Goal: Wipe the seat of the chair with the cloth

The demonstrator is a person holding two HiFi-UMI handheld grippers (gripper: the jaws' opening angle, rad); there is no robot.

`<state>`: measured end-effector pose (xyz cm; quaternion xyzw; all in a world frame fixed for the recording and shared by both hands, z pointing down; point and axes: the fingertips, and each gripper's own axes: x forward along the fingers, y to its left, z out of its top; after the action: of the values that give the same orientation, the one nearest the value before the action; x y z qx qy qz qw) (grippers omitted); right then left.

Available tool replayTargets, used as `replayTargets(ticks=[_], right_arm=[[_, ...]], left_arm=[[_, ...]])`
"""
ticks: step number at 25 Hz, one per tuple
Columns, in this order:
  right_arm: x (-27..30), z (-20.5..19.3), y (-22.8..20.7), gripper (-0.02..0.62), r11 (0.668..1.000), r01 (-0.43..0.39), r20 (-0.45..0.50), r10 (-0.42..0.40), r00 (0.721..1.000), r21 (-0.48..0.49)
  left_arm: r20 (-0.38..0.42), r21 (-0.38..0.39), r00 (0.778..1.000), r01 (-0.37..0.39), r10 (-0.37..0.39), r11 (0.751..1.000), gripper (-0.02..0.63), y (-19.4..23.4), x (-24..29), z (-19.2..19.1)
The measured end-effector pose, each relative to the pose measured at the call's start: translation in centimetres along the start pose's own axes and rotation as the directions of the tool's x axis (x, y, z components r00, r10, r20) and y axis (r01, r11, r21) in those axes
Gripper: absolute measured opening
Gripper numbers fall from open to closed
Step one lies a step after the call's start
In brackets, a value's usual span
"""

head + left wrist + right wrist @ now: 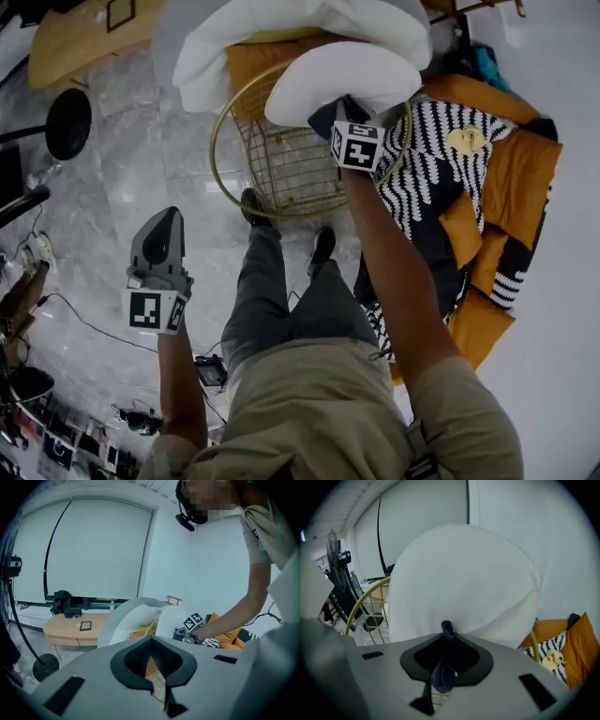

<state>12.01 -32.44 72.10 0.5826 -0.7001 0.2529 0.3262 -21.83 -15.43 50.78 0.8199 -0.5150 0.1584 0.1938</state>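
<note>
A round gold wire chair [281,173] stands ahead of me, with a large white cushion [347,80] lying over its top. My right gripper [345,111] reaches to the chair's right rim under that cushion, shut on a dark blue cloth [324,118]. In the right gripper view the cloth [443,674] hangs bunched between the jaws, the white cushion [459,583] fills the view just beyond, and the gold rim [365,597] shows at the left. My left gripper [167,216] hovers over the floor left of the chair, shut on nothing; its jaws [159,686] point toward the chair [157,672].
Orange and black-and-white patterned cushions [506,178] lie piled at the right. A wooden table [75,37] and a black round base [67,122] are at the back left. Cables [94,328] run over the marble floor. The person's legs [272,281] stand before the chair.
</note>
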Motion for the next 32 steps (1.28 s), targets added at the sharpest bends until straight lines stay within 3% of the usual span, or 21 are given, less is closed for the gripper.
replayTargets(ticks=[2, 7, 11, 15, 19, 22, 25, 28, 32], right_arm=[[0.7, 1.7, 3.1, 0.066, 0.999, -0.035, 0.028, 0.035, 0.999, -0.012], [0.5, 5.7, 14.0, 0.067, 0.972, -0.207, 0.081, 0.217, 0.973, -0.113], [-0.3, 6.1, 16.3, 0.067, 0.951, -0.246, 0.098, 0.267, 0.959, -0.186], [-0.2, 4.2, 12.1, 0.067, 0.963, -0.195, 0.087, 0.214, 0.973, -0.186], [-0.1, 0.4, 2.9, 0.066, 0.988, -0.061, 0.042, 0.068, 0.997, -0.142], [-0.8, -2.4, -5.7, 0.066, 0.995, 0.081, 0.018, -0.082, 0.996, 0.063], [-2.4, -2.5, -11.7, 0.066, 0.937, 0.16, 0.058, -0.187, 0.981, 0.311], [-2.8, -1.3, -12.0, 0.066, 0.92, 0.138, 0.106, -0.189, 0.976, 0.367], [-2.6, 1.2, -7.0, 0.064, 0.945, 0.056, 0.196, -0.124, 0.973, 0.323]], left_arm=[[-0.007, -0.003, 1.0, -0.004, 0.004, 1.0, 0.015, 0.1, -0.3, -0.4], [-0.011, -0.009, 1.0, -0.008, 0.008, 1.0, 0.015, 0.0, -0.6, -0.8], [-0.004, -0.007, 1.0, -0.012, 0.012, 1.0, 0.015, 0.2, -0.7, -0.8], [-0.015, -0.004, 1.0, -0.005, 0.005, 1.0, 0.015, -0.2, -0.6, -1.3], [-0.018, 0.001, 1.0, 0.021, -0.021, 1.0, 0.015, -1.3, 0.3, -1.3], [-0.02, 0.007, 0.999, 0.038, -0.038, 0.999, 0.015, -2.1, 1.1, -1.1], [-0.022, 0.01, 0.998, 0.055, -0.055, 0.998, 0.015, -2.6, 1.7, -1.0], [-0.028, 0.017, 0.997, 0.066, -0.065, 0.998, 0.015, -2.8, 1.9, -0.8], [-0.027, 0.02, 0.998, 0.06, -0.059, 0.998, 0.015, -2.8, 1.8, -0.6]])
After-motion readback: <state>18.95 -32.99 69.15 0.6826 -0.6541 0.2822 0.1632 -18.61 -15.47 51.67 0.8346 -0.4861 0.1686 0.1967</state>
